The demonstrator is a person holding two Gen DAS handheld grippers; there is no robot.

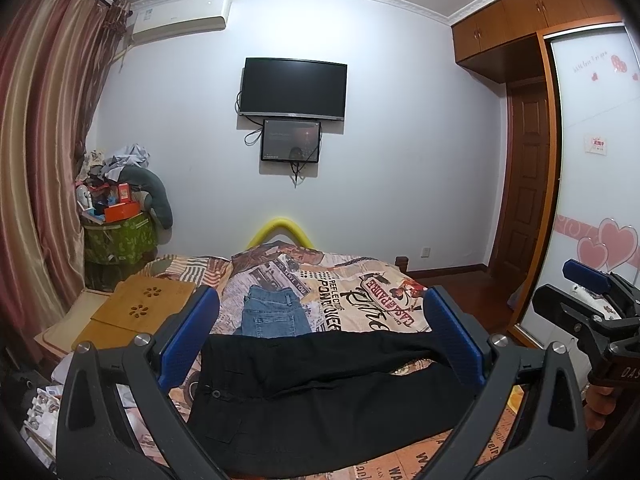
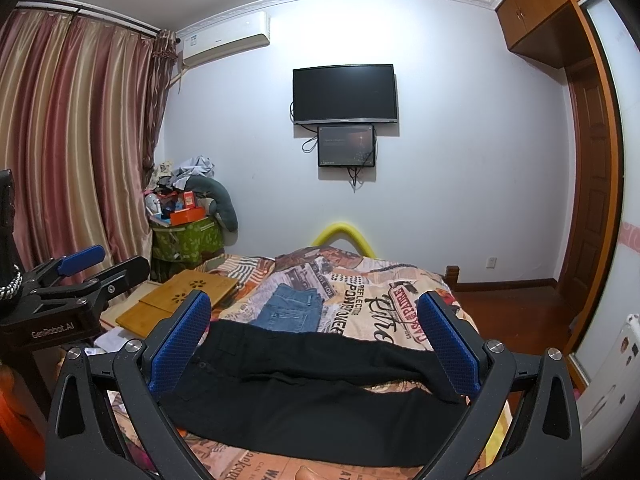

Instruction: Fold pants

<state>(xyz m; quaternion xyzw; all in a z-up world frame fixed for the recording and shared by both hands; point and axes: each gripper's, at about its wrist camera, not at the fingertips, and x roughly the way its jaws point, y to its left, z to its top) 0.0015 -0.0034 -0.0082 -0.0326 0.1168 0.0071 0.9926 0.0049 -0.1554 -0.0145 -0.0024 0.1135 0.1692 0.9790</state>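
Right now the bed, covered with a busy printed quilt, fills the lower half of both views, and the black pants lie spread across its near end. They run crosswise, with the buttoned waist toward the left and the two legs reaching to the right, one leg lying behind the other with a sliver of quilt between them. A pair of folded jeans sits just beyond them, farther up the bed, and a wooden lap tray rests off the bed's left side.

Both tools hang above the near edge of the pants and hold nothing. The left tool has its blue pads spread wide apart, and so does the right tool; neither touches the cloth.

Judging by this, folding has not begun: the pants are laid out flat, and the step in hand is the approach for the first grasp. The next move likely calls for lowering each tool to an edge of the cloth, the waist on one side and the cuffs on the other, then pinching through both layers so one leg comes over the other evenly.
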